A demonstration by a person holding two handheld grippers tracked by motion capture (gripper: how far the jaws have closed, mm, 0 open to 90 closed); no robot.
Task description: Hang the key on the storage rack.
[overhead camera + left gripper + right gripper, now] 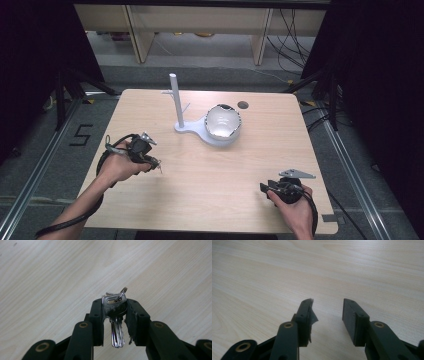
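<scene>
Nearest, the right tongs (264, 188) are held spread and empty over the pale wooden tabletop (210, 175). The left tongs (156, 164) are pinched on a bunch of silver metal keys (116, 315), blades hanging down. Farther off, beyond and to their right, a white hook stand (175, 102) is seen, nearer the left hand (117, 162).

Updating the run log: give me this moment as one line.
left gripper: shut on keys, above table | right gripper: open, empty | stand with bowl: untouched

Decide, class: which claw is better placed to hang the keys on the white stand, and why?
Left. The left claw is already shut on the keys and sits nearer the white stand in the high view. The right claw is open with nothing between its jaws, at the table's near edge.
</scene>
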